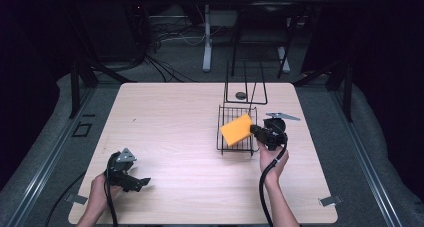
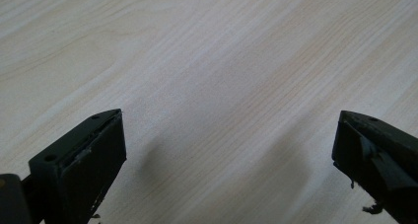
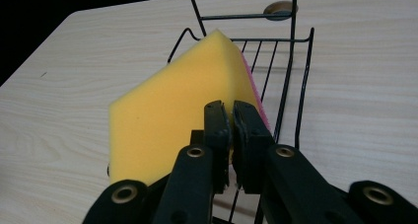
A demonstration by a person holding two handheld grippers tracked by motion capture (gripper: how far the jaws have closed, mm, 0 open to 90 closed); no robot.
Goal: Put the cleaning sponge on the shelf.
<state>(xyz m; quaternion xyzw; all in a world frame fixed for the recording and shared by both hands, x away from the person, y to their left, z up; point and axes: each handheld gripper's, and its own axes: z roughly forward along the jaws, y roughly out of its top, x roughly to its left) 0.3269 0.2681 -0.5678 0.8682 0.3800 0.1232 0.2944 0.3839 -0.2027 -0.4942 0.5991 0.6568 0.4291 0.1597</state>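
Note:
A yellow sponge point(image 1: 236, 129) with a pink scouring side point(image 3: 254, 88) hangs tilted over a black wire rack point(image 1: 223, 137) at the table's right middle. My right gripper point(image 1: 254, 130) is shut on the sponge's edge, jaws pinched tight on it in the right gripper view point(image 3: 231, 116). The yellow face point(image 3: 172, 110) hides much of the rack's basket point(image 3: 291, 81). My left gripper point(image 1: 142, 182) rests low near the front left of the table, open, jaws wide apart over bare wood point(image 2: 226, 120) with nothing between them.
The rack's tall wire back point(image 1: 245, 84) rises behind the basket, with a small dark round hole point(image 1: 241, 95) in the tabletop beside it. Light wooden table point(image 1: 170, 117) has open surface across its left and middle. Dark floor, cables and stand legs lie beyond the far edge.

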